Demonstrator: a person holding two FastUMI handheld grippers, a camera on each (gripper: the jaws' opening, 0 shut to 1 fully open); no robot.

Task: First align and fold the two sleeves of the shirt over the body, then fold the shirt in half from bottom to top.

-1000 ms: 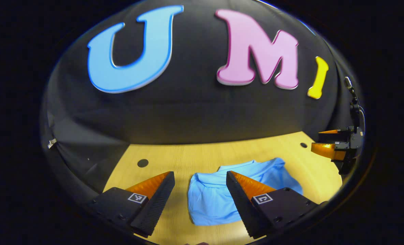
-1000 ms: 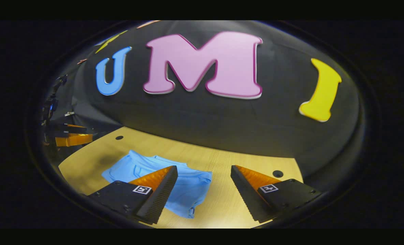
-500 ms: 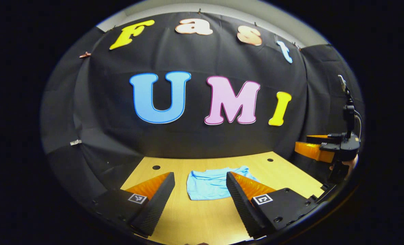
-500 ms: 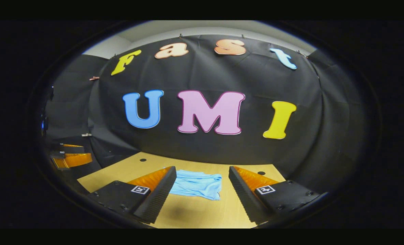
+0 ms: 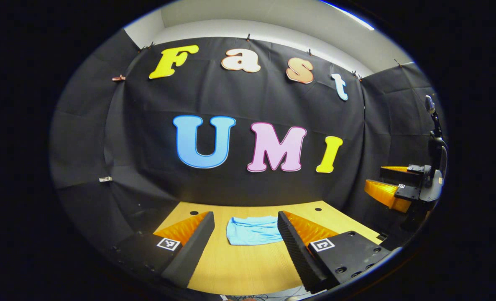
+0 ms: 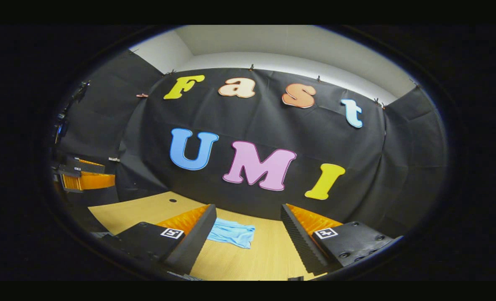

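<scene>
Shirt (image 5: 253, 230) is lying folded into a small blue bundle mid-table (image 5: 248, 267), well apart from both tongs; left gripper (image 5: 246, 236) and right gripper (image 6: 248, 230) are gaping wide, empty — it is looking soft, light, limp; taking any edge by a pinch is likely best

The left gripper (image 5: 246, 234), a two-finger tool with wedge-shaped ribbed fingers and a dark block body bearing small square markers, is held level and pointing forward, its jaws spread wide with nothing between them. Its fingers (image 5: 191, 246) taper toward the tips and stand apart in a broad V. The right gripper (image 6: 248, 232), of the same build, is likewise held aloft and facing forward, jaws parted wide and gripping nothing. In the left gripper view the right gripper (image 5: 384, 186) appears far off at the right edge, raised, its two fingers apart, one above the other.
</scene>
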